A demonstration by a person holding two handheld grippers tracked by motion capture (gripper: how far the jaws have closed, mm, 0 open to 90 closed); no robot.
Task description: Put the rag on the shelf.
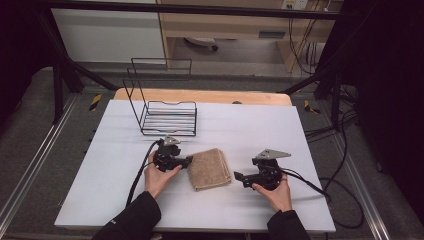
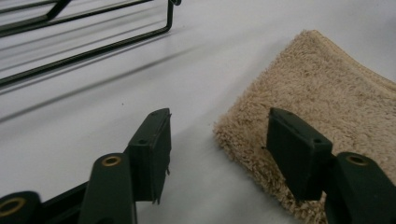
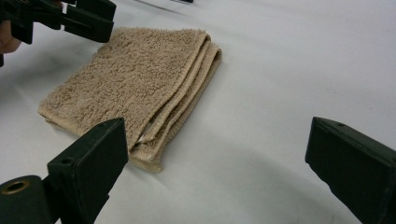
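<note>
White desk, big and mostly bare. Landmark is the folded tan towel, lying flat near the desk's front middle. Black wire rack stands well behind the towel and a bit to its left, nothing in it.

Left gripper sits just at the towel's left edge. In the left gripper view its fingers straddle the towel's near corner: one over bare desk, the other over the pile. The gap is middling and the pads are not pressing, so no grip yet. Right gripper is just right of the towel, apart from it, with its fingers spread wide and nothing between them.

Progress, as a judgement: early. The towel is folded and unlifted, and the rack looks like the likely destination. The grasp, lift and placement are all left.

Hard to tell: whether the left finger over the pile actually touches it. The towel's fold layers show at one edge in the right gripper view, count unclear. The rack's top is thin against the dark background.
</note>
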